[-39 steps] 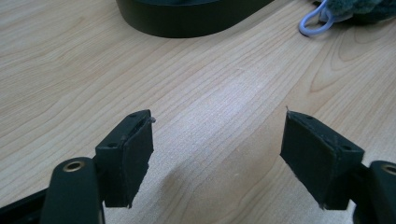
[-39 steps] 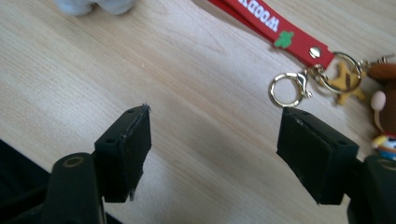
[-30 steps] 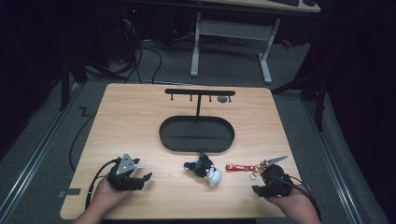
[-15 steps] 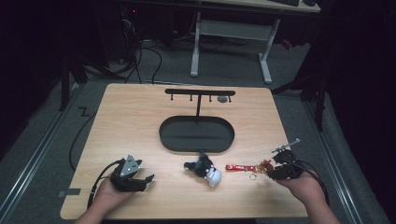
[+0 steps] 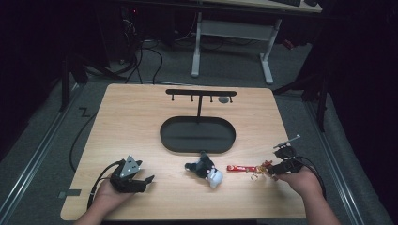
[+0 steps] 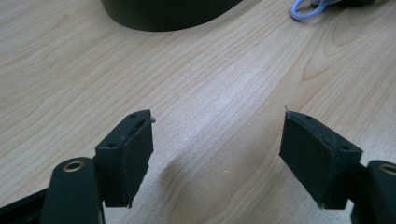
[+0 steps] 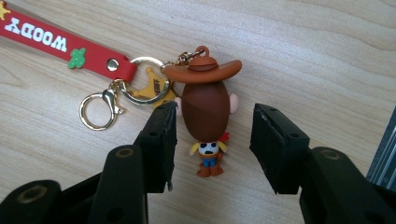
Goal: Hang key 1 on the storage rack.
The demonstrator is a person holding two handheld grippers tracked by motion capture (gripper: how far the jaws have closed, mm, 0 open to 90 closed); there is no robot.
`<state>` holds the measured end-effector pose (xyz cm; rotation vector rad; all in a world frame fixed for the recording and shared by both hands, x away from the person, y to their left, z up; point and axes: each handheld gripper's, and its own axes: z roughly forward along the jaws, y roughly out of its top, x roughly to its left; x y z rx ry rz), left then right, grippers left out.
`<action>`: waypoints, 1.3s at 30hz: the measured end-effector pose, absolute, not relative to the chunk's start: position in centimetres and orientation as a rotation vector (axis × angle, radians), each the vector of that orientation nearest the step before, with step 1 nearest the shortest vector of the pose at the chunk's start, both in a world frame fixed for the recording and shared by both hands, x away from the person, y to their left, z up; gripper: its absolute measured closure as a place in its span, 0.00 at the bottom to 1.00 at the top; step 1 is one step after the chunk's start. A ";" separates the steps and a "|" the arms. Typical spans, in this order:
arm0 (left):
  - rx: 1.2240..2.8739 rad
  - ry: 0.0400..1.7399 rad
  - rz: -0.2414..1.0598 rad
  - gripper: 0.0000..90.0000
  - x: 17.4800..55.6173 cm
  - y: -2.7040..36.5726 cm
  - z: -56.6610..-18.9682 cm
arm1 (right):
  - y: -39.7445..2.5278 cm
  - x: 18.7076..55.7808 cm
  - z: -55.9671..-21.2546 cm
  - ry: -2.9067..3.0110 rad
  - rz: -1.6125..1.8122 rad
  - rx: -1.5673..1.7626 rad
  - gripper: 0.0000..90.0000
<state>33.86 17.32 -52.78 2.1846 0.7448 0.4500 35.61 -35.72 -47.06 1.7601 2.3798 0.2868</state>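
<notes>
A Woody keychain lies on the table: a small figure (image 7: 205,109) in a brown hat, a gold star, a gold clasp (image 7: 100,109) and a red strap (image 7: 56,44). My right gripper (image 7: 215,114) is open with its jaws on either side of the figure's head; the left jaw sits close against it. From above, the right gripper (image 5: 278,168) is at the right end of the red strap (image 5: 240,168). My left gripper (image 5: 136,177) rests open near the front left edge; in its own view the left gripper (image 6: 217,119) has only bare wood between its jaws.
A black and white plush keychain (image 5: 206,171) lies at the front middle. Behind it stands a black oval base (image 5: 197,150) with a post and a hook bar (image 5: 201,93). The base's edge (image 6: 163,11) and a white ring (image 6: 303,7) are ahead of the left gripper.
My right gripper has moved away from the front edge and settled over the keychain figure, jaws now straddling it. The left gripper has barely shifted.
</notes>
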 end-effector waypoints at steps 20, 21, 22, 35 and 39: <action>2.200 0.732 0.438 0.29 33.8 17.1 -52.9 | -35.5 36.8 -48.4 2.426 0.259 1.738 0.50; 2.203 0.728 0.436 0.29 33.8 17.1 -53.0 | -35.3 36.9 -48.5 2.427 0.253 1.733 0.50; 2.203 0.728 0.436 0.29 33.8 17.1 -53.0 | -35.3 36.9 -48.5 2.427 0.253 1.733 0.50; 2.217 0.715 0.427 0.29 33.8 17.0 -53.1 | -34.6 37.0 -48.9 2.445 0.248 1.685 0.63; 2.219 0.714 0.427 0.29 33.8 17.0 -53.1 | -34.3 36.9 -48.7 2.449 0.228 1.670 0.64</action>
